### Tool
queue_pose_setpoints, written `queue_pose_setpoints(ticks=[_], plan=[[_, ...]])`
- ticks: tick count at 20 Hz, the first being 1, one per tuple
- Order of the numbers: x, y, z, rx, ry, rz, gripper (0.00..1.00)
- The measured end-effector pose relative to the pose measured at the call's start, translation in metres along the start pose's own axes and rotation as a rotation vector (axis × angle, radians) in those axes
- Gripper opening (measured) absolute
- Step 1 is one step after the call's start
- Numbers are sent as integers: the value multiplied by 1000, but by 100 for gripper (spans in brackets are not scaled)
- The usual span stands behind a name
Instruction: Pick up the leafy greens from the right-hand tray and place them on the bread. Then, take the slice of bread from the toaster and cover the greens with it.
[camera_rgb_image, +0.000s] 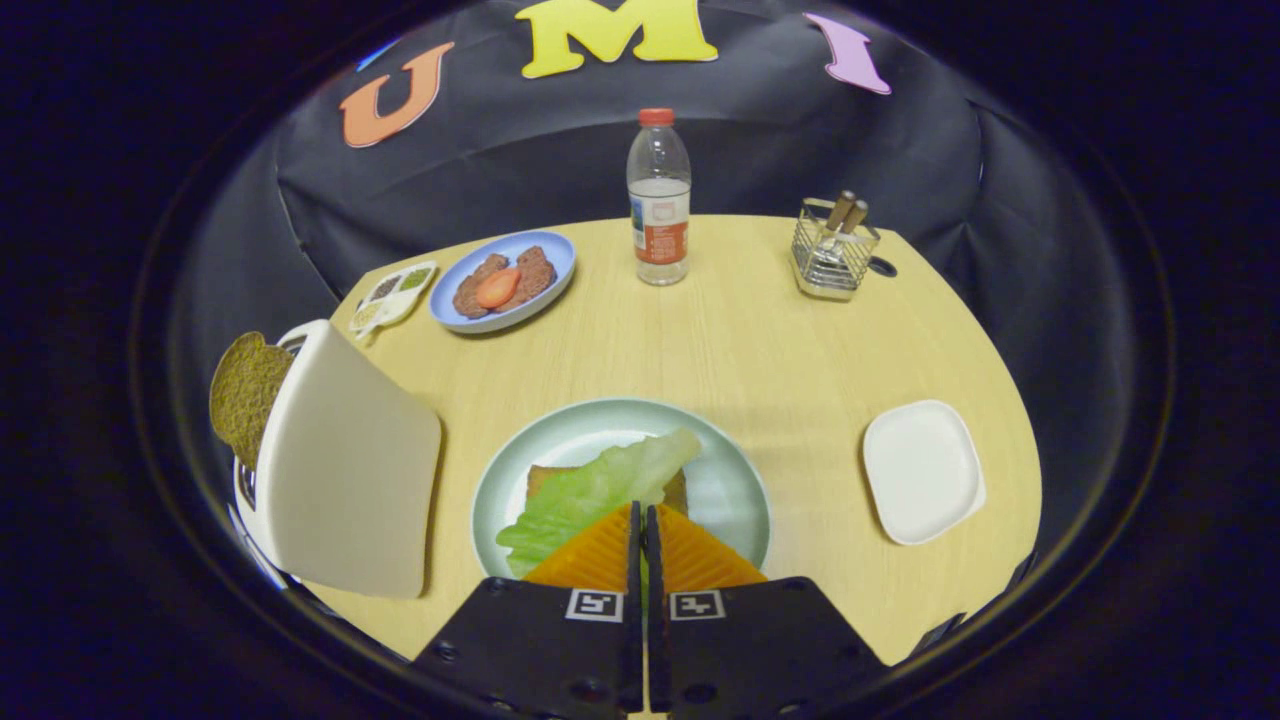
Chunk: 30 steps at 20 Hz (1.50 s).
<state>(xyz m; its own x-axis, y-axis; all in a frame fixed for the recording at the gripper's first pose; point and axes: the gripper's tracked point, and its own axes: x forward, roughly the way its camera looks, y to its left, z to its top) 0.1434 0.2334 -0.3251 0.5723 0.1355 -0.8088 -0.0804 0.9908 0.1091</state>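
Tool (641, 520) had its two orange fingers (590, 555) pressed nearly together, only a thin slit between them. A strip of green showed in that slit, so the tool was pinching the near edge of the leafy greens (590, 490); how firmly, couldn't tell.

Greens lay just ahead of the fingertips, draped over the bread (680, 490), running from near-left to far-right. Only the bread's back corners showed past the leaf. Both sat on a pale green plate (735, 490) directly ahead of the tool on the wooden counter (760, 340).

Left of the tool, close: white toaster (345, 465), with a brown slice of bread (243, 395) sticking up out of its far side.

Right of the tool, a bit further out: a square white tray (922, 470), resting flat on the counter.

Further ahead and left: blue plate (545, 250) holding dark brown pieces with an orange-red piece on top. Just left of it, a small white divided dish (395, 295) with green and dark fillings.

Far end, straight ahead: upright clear bottle (659, 200), red cap, partly filled. Far right: wire holder (830, 255) with utensil handles leaning out of it.
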Motion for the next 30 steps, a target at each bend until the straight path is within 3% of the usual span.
queue_pose_setpoints(ticks=[4, 7, 8, 11, 14, 20, 26, 30], plan=[[-7, 3, 15, -54, -68, -1, 4], [-14, 7, 17, -63, -95, -12, 17], [-20, 8, 17, -57, -103, -14, 32], [-45, 10, 18, -41, -130, -21, 49], [-70, 21, 24, -54, -171, -17, 81], [-115, 81, 47, -104, -267, 5, 96], [-134, 159, 67, -136, -299, 36, 96], [-131, 217, 64, -146, -276, 101, 96]])
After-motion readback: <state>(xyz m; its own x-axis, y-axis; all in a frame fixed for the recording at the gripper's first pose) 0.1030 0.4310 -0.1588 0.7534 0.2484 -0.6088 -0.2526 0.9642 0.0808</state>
